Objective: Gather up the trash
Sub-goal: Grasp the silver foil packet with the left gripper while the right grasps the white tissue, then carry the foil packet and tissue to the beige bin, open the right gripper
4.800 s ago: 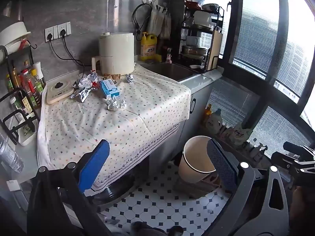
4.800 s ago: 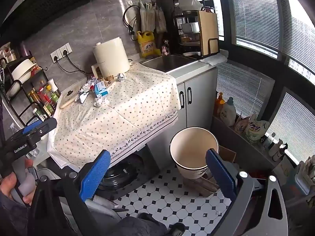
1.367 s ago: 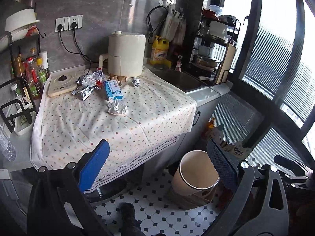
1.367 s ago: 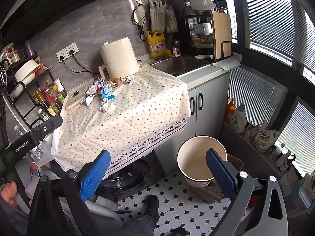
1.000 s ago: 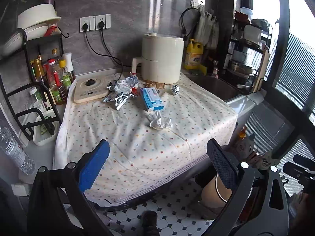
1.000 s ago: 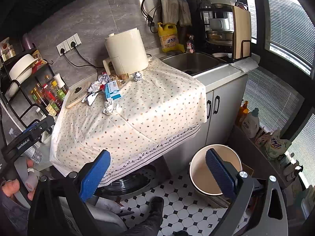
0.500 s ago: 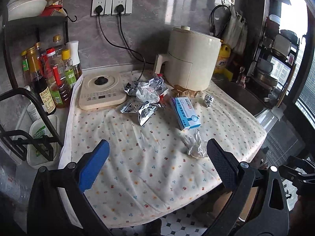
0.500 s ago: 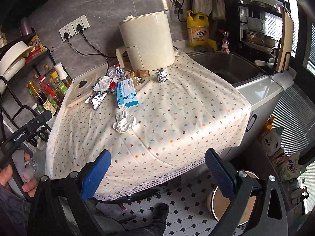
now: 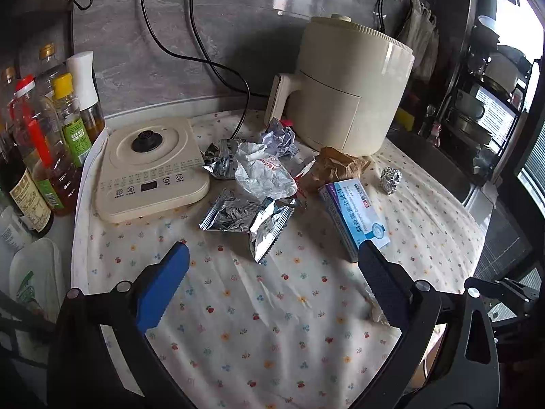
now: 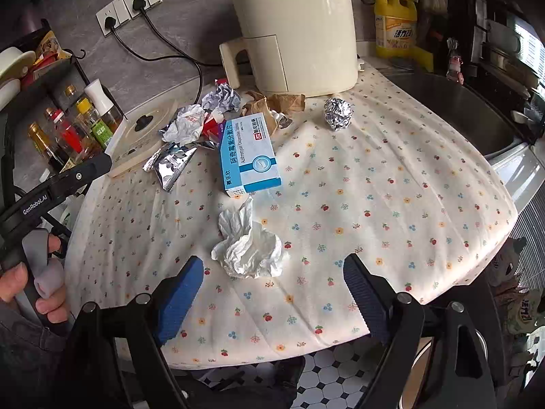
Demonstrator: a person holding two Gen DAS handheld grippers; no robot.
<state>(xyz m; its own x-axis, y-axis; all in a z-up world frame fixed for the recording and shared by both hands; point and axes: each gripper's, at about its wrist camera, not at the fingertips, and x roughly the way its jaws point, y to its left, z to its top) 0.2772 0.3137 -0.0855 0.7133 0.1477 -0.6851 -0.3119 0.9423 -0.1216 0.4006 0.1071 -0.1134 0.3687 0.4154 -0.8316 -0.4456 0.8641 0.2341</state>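
Trash lies on a flowered cloth. A crumpled white tissue lies just ahead of my right gripper, which is open and empty. Behind the tissue are a blue medicine box, silver foil wrappers, crumpled wrappers, brown paper and a foil ball. My left gripper is open and empty, just short of the foil wrappers. The box, a white wrapper and the foil ball also show in the left wrist view.
A cream air fryer stands at the back, an induction hob at the back left, and sauce bottles on a rack at far left. The sink is to the right. Tiled floor lies below the cloth's edge.
Both grippers have moved in over the cloth towards the trash, so the trash looks much larger. The cream bin on the floor has dropped out of view.
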